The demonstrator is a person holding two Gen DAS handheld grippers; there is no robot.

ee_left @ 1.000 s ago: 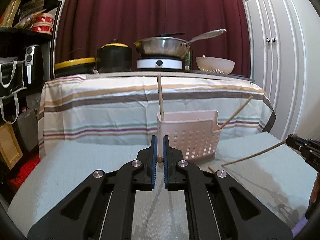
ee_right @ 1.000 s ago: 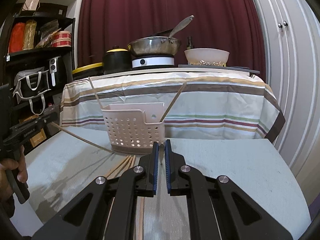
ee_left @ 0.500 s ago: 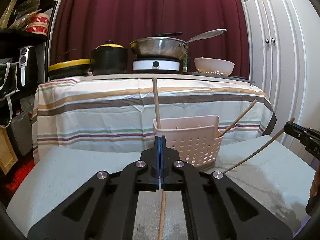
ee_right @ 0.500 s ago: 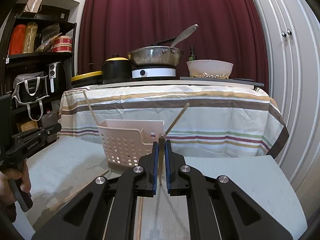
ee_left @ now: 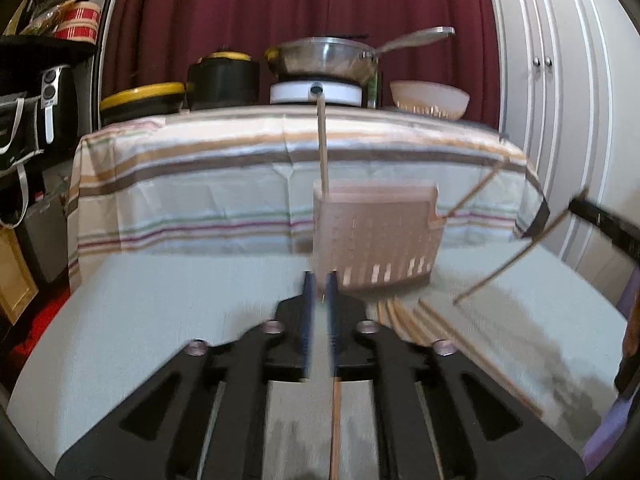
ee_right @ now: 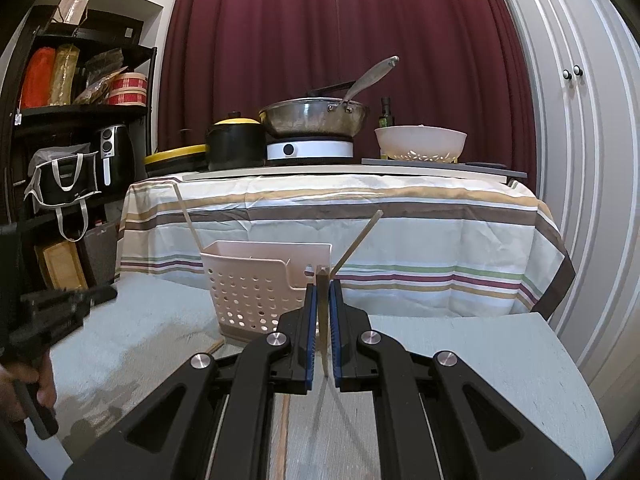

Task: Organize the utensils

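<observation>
A pink perforated basket (ee_left: 376, 236) (ee_right: 256, 280) stands on the grey table, with one chopstick (ee_left: 322, 148) upright in its left corner and another (ee_left: 476, 192) leaning out on the right. My left gripper (ee_left: 319, 300) hovers just in front of the basket. Its jaws are opening and I see nothing between them through the blur. A loose chopstick (ee_left: 335, 420) lies on the table beneath it. My right gripper (ee_right: 321, 292) is shut on a chopstick (ee_right: 322, 320), which slants down from the gripper toward the table in the left wrist view (ee_left: 520, 256).
Several more chopsticks (ee_left: 404, 316) lie on the table by the basket's base. Behind stands a striped-cloth table (ee_right: 340, 216) with a pan, pots and a colander. A black shelf (ee_right: 80, 120) fills the left and white cupboard doors (ee_right: 580, 160) the right.
The left gripper's jaws went from shut to slightly apart, and it dipped toward the table in front of the basket. The right gripper keeps its chopstick.
</observation>
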